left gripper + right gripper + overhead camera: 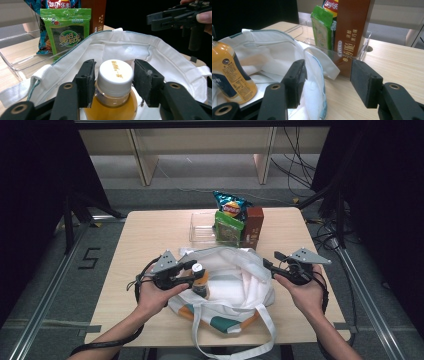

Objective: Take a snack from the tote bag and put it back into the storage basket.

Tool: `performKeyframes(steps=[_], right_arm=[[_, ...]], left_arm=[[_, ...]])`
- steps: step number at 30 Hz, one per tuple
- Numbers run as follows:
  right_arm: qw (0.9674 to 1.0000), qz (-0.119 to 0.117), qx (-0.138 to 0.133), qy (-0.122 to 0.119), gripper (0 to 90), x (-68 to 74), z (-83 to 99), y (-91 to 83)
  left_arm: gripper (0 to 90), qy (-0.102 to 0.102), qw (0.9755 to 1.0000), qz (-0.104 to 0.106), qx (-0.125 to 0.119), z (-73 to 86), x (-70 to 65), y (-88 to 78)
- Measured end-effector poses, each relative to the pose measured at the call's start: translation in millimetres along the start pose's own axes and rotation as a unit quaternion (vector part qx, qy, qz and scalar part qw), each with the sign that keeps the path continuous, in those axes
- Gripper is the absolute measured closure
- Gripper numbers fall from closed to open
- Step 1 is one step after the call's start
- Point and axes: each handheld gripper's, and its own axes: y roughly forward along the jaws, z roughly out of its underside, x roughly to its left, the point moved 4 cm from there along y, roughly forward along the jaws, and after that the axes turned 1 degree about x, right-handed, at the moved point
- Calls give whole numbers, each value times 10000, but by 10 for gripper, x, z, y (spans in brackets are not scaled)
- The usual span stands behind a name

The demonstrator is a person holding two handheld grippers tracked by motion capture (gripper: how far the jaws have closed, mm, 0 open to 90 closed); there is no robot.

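Observation:
An orange-juice bottle with a white cap [199,278] [115,75] stands upright inside the open white tote bag [235,287] [130,45] at the table's front. My left gripper [196,274] [113,75] has a pad on each side of the cap, and a thin gap still shows at the right pad. At the bag's right edge my right gripper [270,258] [327,80] stands open. The bag's rim [317,65] lies between its jaws without being pinched. In the right gripper view the bottle [229,72] stands at the left.
Behind the bag a clear plastic bin [200,232] holds a blue chips bag [231,205], a green seaweed packet [229,225] [66,30] [322,27] and a brown biscuit box [254,225] [352,32]. The bag's straps [265,325] hang over the front table edge.

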Motion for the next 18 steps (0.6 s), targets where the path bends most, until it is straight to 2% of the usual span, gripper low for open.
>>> performKeyframes(steps=[1,3,4,6,8,10,12,13,18], right_arm=[[9999,2,7,-101,463,-16,-2,-1],[9999,-4,42,95,463,6,12,0],[9999,41,-46,138,463,5,14,13],[10000,-47,30,41,463,-14,21,12],[9999,-17,103,76,463,-14,23,-3],[10000,-52,-6,14,463,-27,19,14],[10000,-19,34,-2,463,-36,20,4],[10000,-59,-53,-26,463,-42,15,19],[10000,-49,-7,67,463,-45,21,-1]], left_arm=[[538,6,10000,-45,41,7,1,-3],[556,12,10000,-27,40,18,5,3],[571,29,10000,-14,33,19,2,4],[577,59,10000,-34,45,14,-2,-2],[580,5,10000,-22,31,15,3,-2],[581,-21,10000,-23,21,8,15,-3],[583,-68,10000,-26,26,-2,36,-11],[583,-98,9999,-4,-25,-15,41,-12],[584,-95,9998,-10,-156,-122,39,-59]])
